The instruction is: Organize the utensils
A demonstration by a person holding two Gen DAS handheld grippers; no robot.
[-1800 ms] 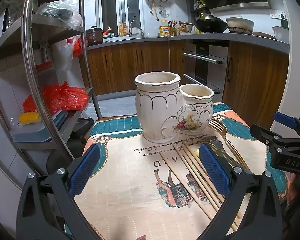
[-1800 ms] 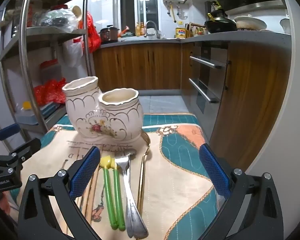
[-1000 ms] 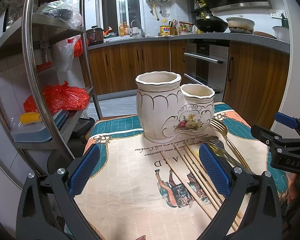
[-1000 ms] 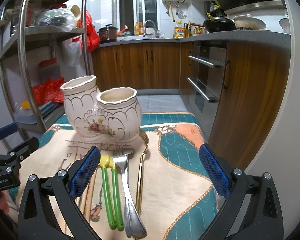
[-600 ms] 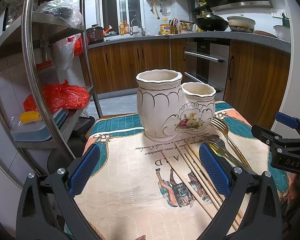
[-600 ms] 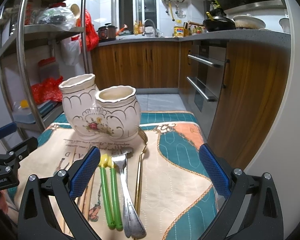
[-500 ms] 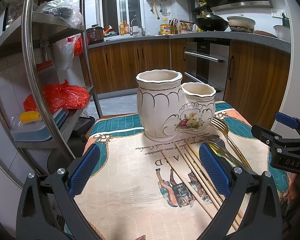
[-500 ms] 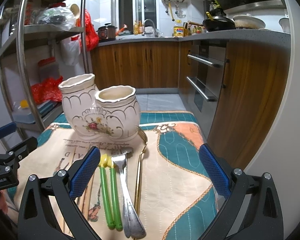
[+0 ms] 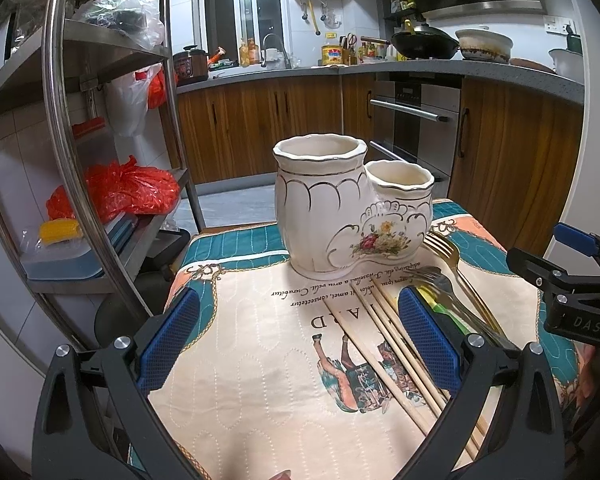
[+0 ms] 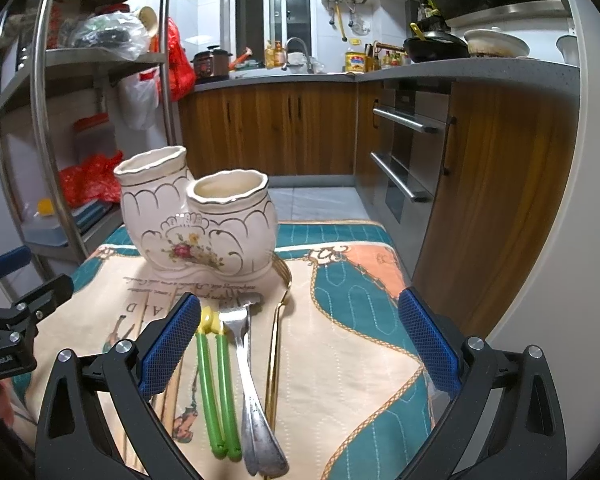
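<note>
Both the left hand-held gripper (image 9: 298, 336) and right hand-held gripper (image 10: 298, 338) hover open-jawed over cutlery (image 10: 244, 364) beside a ceramic holder (image 10: 196, 224)

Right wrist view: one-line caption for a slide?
Open right gripper above green-handled utensils, silver forks and a gold fork laid before the empty ceramic holder.
</note>
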